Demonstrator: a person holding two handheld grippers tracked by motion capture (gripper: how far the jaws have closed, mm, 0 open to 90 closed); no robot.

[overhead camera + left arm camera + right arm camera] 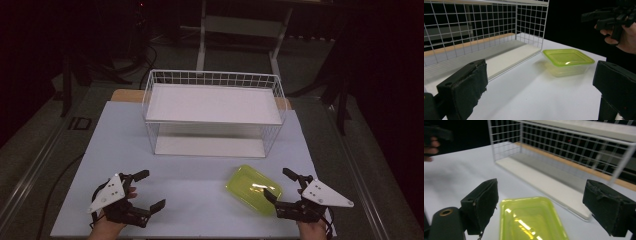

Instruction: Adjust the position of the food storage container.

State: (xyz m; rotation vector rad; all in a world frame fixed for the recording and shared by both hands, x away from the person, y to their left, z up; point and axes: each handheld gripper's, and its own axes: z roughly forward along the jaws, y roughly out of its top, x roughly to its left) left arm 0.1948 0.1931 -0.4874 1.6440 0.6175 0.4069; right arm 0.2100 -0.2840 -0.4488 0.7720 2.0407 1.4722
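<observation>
A lidded yellow-green box [254, 189] sits on the white table [190, 190], near the front edge and right of centre, in front of the wire rack [214, 114]. The right gripper [285, 189] is the nearer one by far: its jaws stand spread wide with nothing between them, and the box lies just ahead of them and slightly toward the table's middle, its nearest corner almost level with the lower jaw tip in the high view. In the right gripper view the box [532, 218] lies between and just beyond the two pads [482, 206], apart from both. Its long axis runs on a diagonal across the table, from near the rack's front right down toward the right hand, so the jaws would probably span its short side best. The left gripper [149, 189] is well apart from the box, at the table's front left, jaws likewise spread and empty; its view has the box [567, 61] far ahead with bare table between. Open room lies to the left of the box and in front of the rack. The rack's lower shelf [210, 146] is open at the front and stands near behind the box; the table's right edge is close beside the right hand.
</observation>
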